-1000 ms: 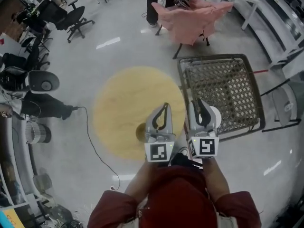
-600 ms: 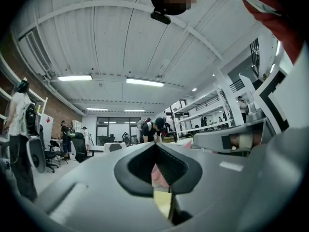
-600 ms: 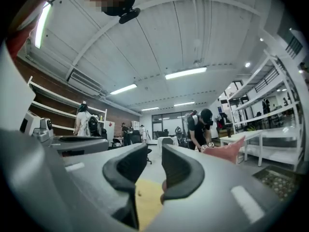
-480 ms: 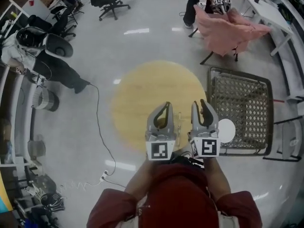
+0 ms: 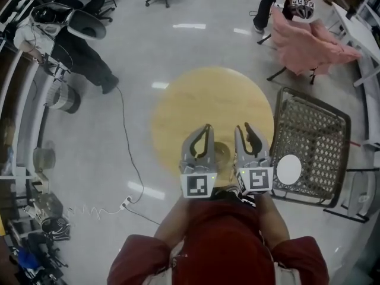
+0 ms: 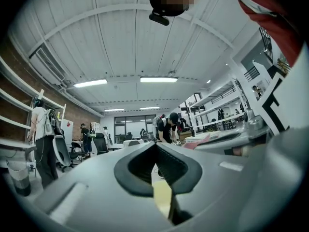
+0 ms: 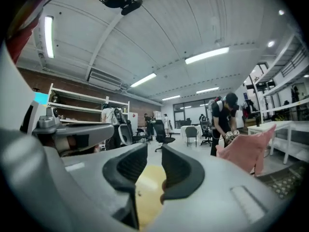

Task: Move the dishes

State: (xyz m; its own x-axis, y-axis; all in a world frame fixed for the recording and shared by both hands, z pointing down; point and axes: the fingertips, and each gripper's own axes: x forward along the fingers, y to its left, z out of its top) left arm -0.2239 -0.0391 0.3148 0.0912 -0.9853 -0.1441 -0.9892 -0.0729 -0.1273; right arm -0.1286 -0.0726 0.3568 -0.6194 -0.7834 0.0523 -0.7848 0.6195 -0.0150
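Mesh rack [image 5: 309,123] is carrying a white plate [image 5: 289,169], probably stiff, slick and breakable, calling for a rim hold; left claw [image 5: 206,127] is sitting closed, right claw [image 5: 243,127] parted, both empty.

The left claw [image 5: 206,129] and the right claw [image 5: 247,127] were side by side over the near edge of the tabletop [image 5: 208,97]. Right of the right claw, a plate [image 5: 289,169] lay on a wire rack [image 5: 317,126] beside the tabletop. A cloth [image 5: 312,40] was far ahead.
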